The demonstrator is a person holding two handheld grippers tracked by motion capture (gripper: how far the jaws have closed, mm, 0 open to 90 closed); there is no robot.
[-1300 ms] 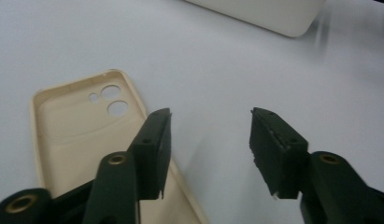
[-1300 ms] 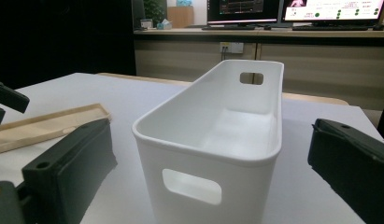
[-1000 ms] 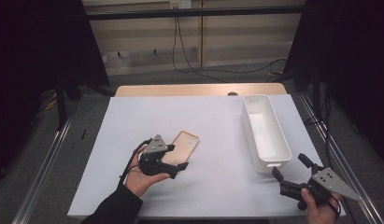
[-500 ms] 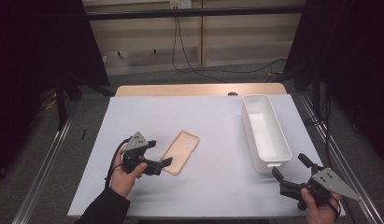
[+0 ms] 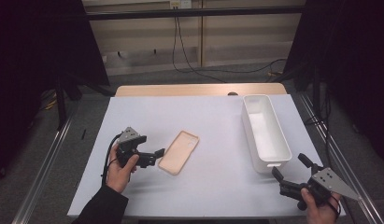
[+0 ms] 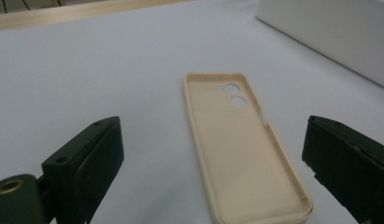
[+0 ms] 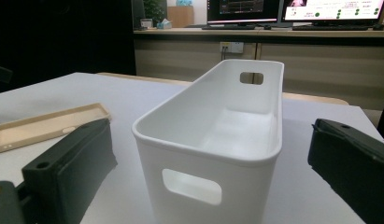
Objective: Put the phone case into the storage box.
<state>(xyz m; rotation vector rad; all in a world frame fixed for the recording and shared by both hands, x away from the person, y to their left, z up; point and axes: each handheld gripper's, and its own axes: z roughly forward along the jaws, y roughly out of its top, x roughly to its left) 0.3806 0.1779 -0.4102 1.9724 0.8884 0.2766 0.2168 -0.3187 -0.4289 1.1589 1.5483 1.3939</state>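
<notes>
Looks like a lab or recording room set up for data capture, not a home. Counter [image 5: 217, 135] is covered by a plain white sheet over a wood top, boxed in by a metal frame: rails [image 5: 45, 158] along both sides, a dark crossbar [image 5: 194, 14] overhead. Black curtains [image 5: 35, 51] hang left and right. Back wall has beige panelling with a power outlet [image 5: 176, 4] and loose cables [image 5: 199, 70] trailing to the grey floor. Right gripper view shows a long desk behind with lit computer monitors [image 7: 330, 9], a keyboard, a tissue box. Office-style lab bay.
</notes>
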